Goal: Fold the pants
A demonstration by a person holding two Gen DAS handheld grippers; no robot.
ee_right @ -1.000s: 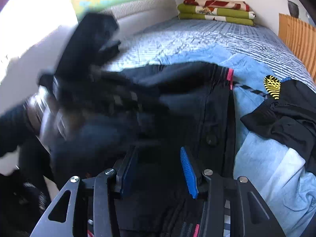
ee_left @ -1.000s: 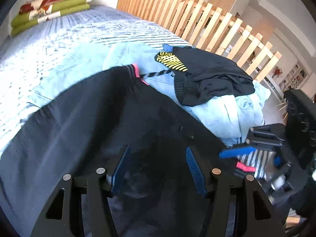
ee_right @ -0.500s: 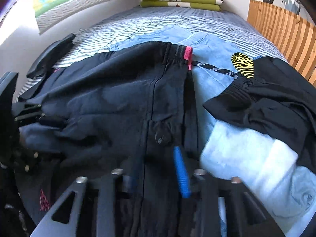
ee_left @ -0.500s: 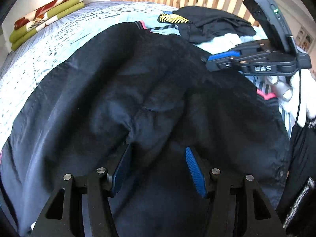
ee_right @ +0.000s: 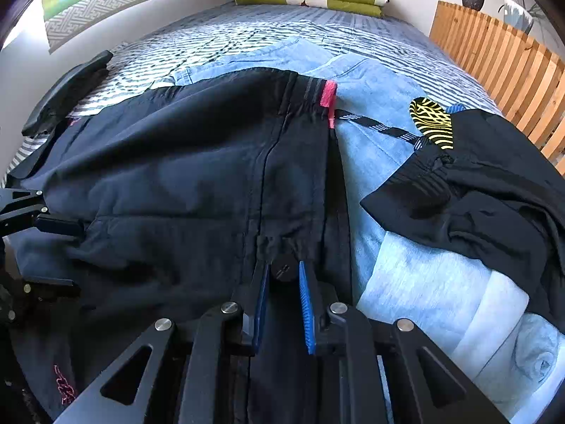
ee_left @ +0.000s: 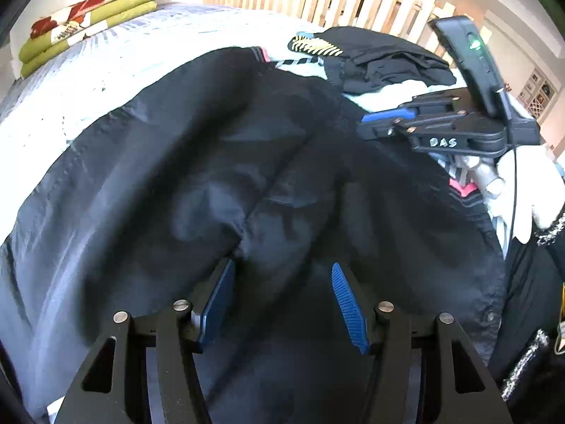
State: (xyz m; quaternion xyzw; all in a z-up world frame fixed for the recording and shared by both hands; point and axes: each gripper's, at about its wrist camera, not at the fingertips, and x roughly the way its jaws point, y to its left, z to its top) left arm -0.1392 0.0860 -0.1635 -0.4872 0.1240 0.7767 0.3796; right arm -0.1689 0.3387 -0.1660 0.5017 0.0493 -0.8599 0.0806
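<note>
While pants fill both views, right gripper pinches their waistband.

Black pants with pink trim, blue-striped bedspread, light-blue jeans.

black claws with blue ribbed pads, silver screws, white "das" lettering

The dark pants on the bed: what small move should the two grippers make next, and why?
Probably close the left gripper on the fabric. Its blue pads stand wide apart with the dark pants bunched between them, while the right gripper has its pads narrowly around the waistband button. Both need a hold before lifting.
</note>
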